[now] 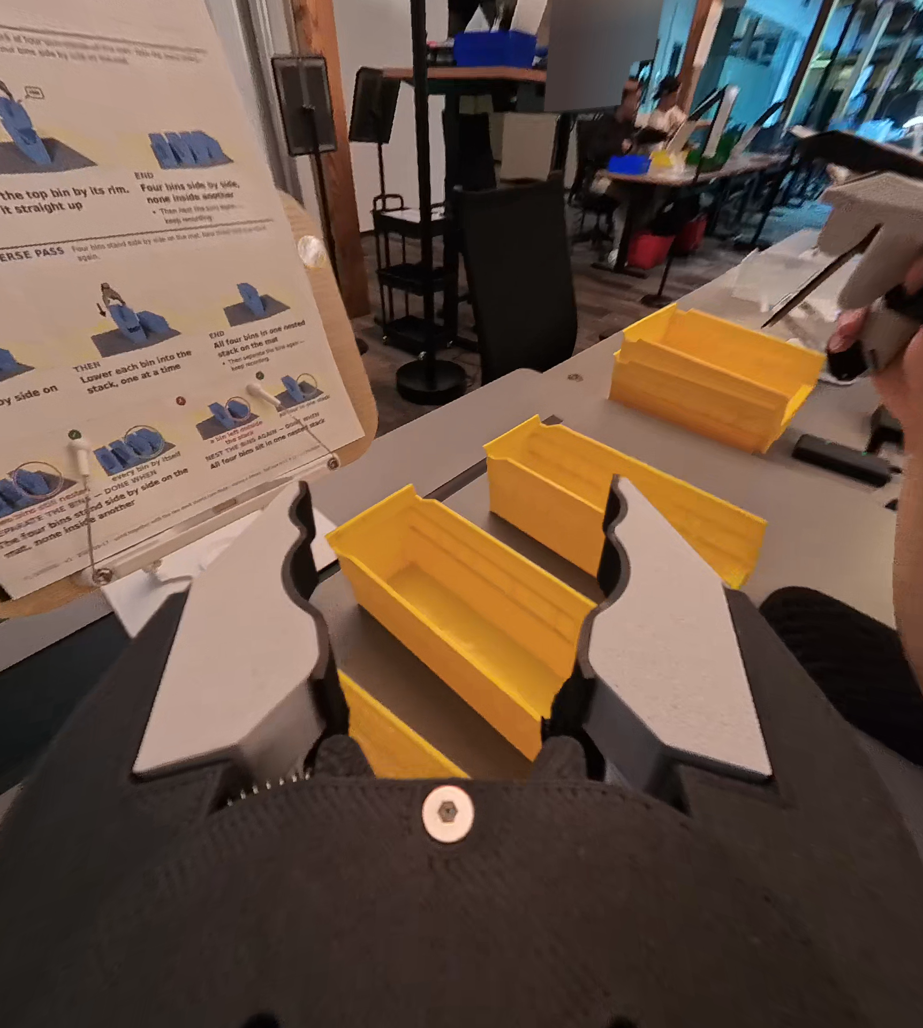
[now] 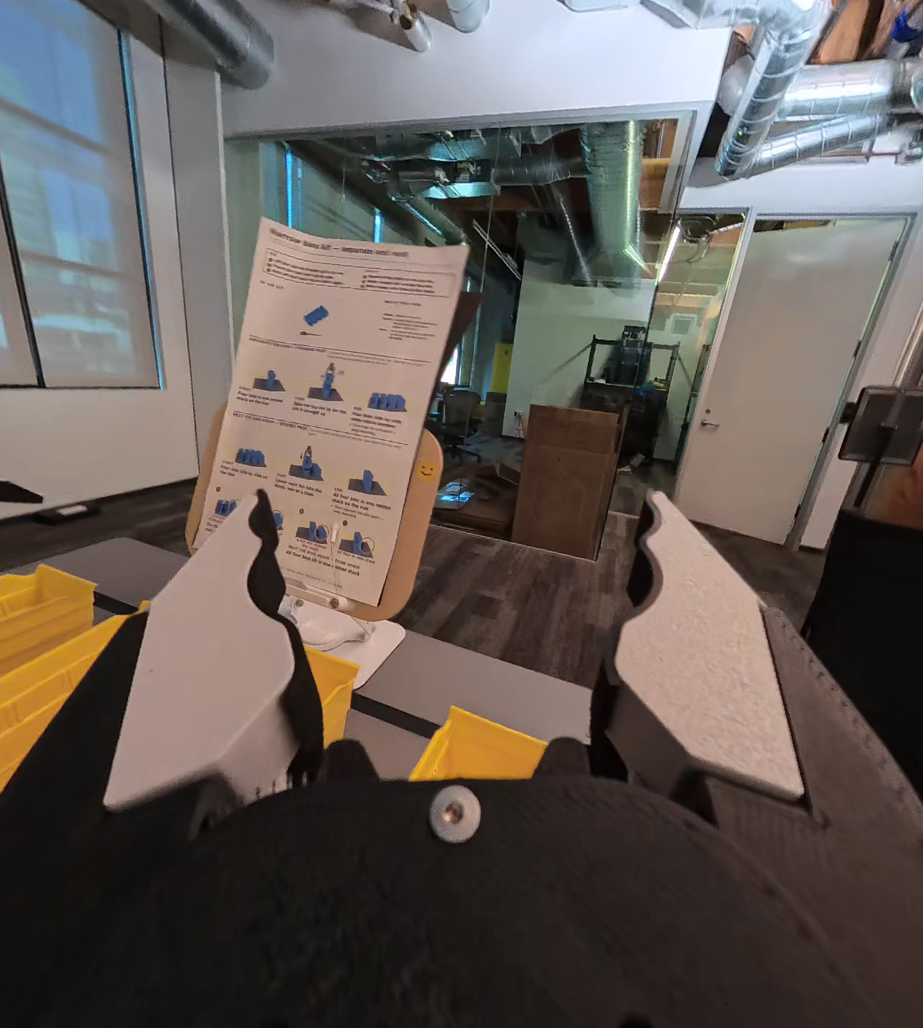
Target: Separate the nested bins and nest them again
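Here, separate yellow bins (image 1: 465, 606) stand empty, tabletop (image 1: 815, 517).

Three bins (image 1: 465, 606) side by side on table (image 1: 448, 439), instruction sheet (image 1: 114, 278) behind.

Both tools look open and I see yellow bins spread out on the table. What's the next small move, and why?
Probably lower the left tool onto the nearest yellow bin and close on its rim. That bin stands alone, framed between the open fingers with gaps on both sides, and nothing is held. The right tool is raised, open and empty, away from the bins. The far bin looks like the stack to nest into.
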`<move>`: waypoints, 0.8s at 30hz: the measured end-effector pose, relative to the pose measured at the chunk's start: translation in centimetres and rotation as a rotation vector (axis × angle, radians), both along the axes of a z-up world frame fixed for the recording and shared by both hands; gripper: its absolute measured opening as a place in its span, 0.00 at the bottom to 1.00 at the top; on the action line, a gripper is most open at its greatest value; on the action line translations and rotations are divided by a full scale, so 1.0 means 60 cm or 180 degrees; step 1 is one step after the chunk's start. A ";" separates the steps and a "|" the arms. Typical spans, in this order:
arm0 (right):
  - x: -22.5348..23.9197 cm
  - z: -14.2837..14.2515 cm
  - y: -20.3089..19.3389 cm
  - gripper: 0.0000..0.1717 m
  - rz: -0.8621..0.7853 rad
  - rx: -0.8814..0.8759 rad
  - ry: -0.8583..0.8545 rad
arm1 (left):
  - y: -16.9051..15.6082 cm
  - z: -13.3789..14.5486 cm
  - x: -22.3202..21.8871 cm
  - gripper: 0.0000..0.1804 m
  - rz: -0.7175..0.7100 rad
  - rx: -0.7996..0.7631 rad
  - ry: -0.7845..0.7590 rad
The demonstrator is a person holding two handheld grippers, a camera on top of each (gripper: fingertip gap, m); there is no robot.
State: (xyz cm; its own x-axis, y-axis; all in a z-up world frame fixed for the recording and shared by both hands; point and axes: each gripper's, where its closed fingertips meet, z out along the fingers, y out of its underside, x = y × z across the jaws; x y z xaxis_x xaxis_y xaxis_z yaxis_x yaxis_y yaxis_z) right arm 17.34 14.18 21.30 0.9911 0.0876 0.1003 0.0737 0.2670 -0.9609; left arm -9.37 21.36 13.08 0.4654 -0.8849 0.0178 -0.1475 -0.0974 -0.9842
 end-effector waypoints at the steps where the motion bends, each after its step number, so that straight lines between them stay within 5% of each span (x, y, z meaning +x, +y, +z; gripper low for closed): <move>1: 0.018 -0.007 0.002 0.74 -0.0019 0.0037 0.0091 | 0.005 -0.007 0.000 0.58 0.0060 0.0008 0.0078; 8: 0.067 -0.050 0.037 0.72 0.0240 -0.0181 0.0537 | 0.052 -0.078 -0.033 0.59 0.0668 -0.0380 0.0641; 12: 0.068 -0.057 0.046 0.72 0.0410 -0.0220 0.0668 | 0.090 -0.144 -0.083 0.69 0.1267 -0.0755 0.1037; 19: 0.052 -0.059 0.042 0.70 0.0782 -0.0384 0.0780 | 0.087 -0.229 -0.095 0.78 0.1531 -0.1787 0.1355; 24: 0.062 -0.030 -0.006 0.70 0.0912 -0.0238 0.0821 | 0.089 -0.276 -0.102 0.81 0.1833 -0.1965 0.1791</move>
